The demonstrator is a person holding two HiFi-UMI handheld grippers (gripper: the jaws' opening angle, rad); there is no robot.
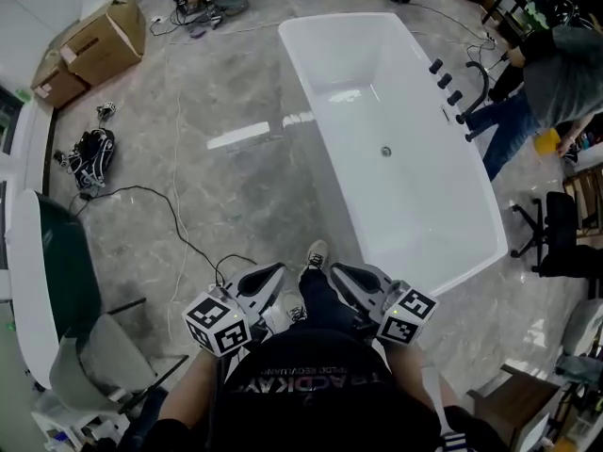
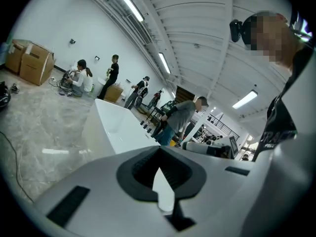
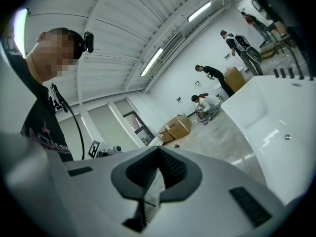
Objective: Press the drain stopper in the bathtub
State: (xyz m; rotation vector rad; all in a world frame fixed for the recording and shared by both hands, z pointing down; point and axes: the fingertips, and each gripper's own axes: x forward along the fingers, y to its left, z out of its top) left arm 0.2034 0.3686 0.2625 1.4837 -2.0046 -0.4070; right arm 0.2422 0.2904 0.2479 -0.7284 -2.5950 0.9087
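- White, glossy, freestanding rectangular bathtub [image 1: 415,205] stands on the floor ahead of the person and stretches away from them. The small round metal drain stopper [image 1: 385,151] sits in the tub's floor around mid-length, well apart from both claws.
- Left claw [image 1: 275,271] is held close to the person's chest. Its jaws are drawn together with only a thin sliver of light between them, and they grip nothing.
- Right claw [image 1: 339,273] is held the same way, also drawn together and empty.
- Likely risk: the stopper is small and the tub surface looks hard and slick. A claw tip pressed off-centre could skid off the stopper and knock the enamel.
- Likely risk: reaching the stopper means leaning over the tub's near rim, so an arm or claw body could bump the rim.
- Likely risk: a thin black cable [image 1: 160,205] snakes across the floor close to the person's feet. A step forward could catch it.
- Black tap fittings [image 1: 450,90] line the tub's far right rim, and another person [image 1: 556,73] bends just beside them, near enough to get in the way.
- Floor [image 1: 226,83] is pale grey polished stone with marble veining that reflects the ceiling lights.
- Room is a large, bright workshop with a ribbed white ceiling and strip lights. Brown cardboard boxes [image 1: 94,45] are stacked at the far left, a black office chair [image 1: 556,238] stands at the right, and several people are working in the distance.
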